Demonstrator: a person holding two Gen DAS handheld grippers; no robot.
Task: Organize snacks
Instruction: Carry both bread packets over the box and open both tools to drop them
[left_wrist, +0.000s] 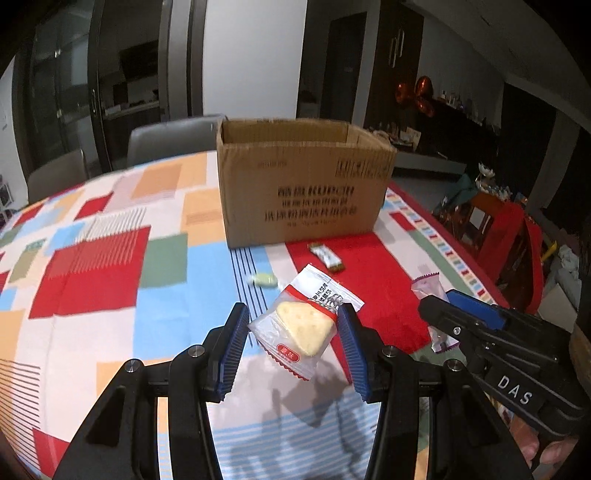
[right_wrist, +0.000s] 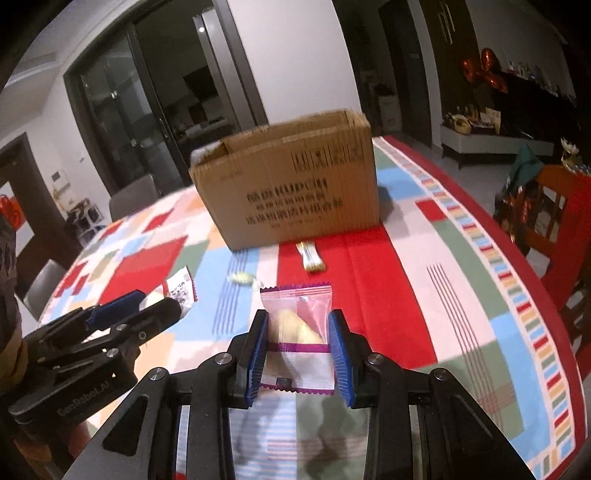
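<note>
My left gripper (left_wrist: 293, 325) is shut on a clear and red snack packet (left_wrist: 303, 325) with a pale wedge inside, held above the table. My right gripper (right_wrist: 298, 328) is shut on a purple-edged snack packet (right_wrist: 297, 332), also lifted; both show in the other view, the right gripper (left_wrist: 443, 314) and the left gripper (right_wrist: 159, 306). An open cardboard box (left_wrist: 303, 184) stands ahead on the table, also in the right wrist view (right_wrist: 291, 184). A small gold and white bar (left_wrist: 327, 256) and a pale green candy (left_wrist: 264, 279) lie in front of the box.
The table has a colourful patchwork cloth (left_wrist: 110, 277). Grey chairs (left_wrist: 170, 140) stand behind the table at the far left. A red wooden chair (right_wrist: 554, 214) stands off the table's right edge.
</note>
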